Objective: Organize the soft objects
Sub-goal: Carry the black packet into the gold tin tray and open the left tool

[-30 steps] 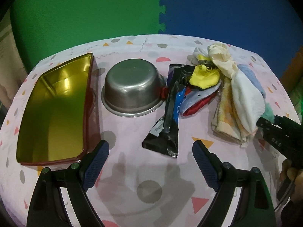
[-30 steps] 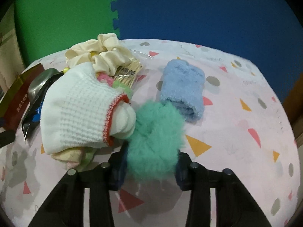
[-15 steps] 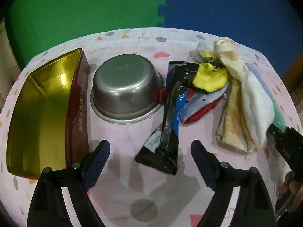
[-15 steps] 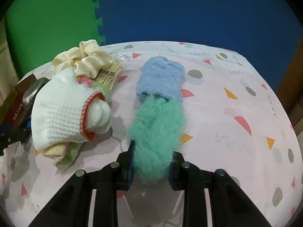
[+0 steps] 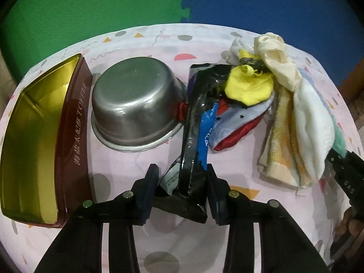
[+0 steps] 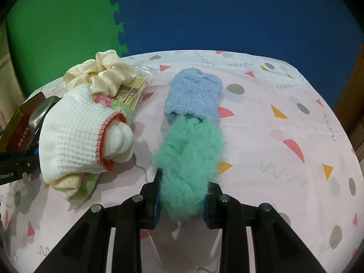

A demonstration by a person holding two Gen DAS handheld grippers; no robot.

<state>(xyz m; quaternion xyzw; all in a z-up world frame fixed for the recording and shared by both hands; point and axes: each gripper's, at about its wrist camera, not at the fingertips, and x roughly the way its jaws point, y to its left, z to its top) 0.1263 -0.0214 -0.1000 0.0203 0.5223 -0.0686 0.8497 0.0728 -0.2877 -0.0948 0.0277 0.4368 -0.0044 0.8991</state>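
the left gripper [image 5: 182, 182], its jaws just closing, brackets the near end of a glossy black snack packet [image 5: 193, 150] lying on the desk [image 5: 238, 238] between an upturned steel bowl [image 5: 134, 104] and a pile of socks and cloths [image 5: 295, 122]; whether the pads press it yet i cannot tell. the right gripper [image 6: 182, 202] is clamped on a fluffy green scrunchie [image 6: 188, 159], near a rolled blue fleece sock [image 6: 193, 95]. best to grip low and lift slowly, as the film looks slippery.

Both wrist views look steeply down, close over the table [image 5: 127, 170], sharing the white sock [image 6: 75, 134].
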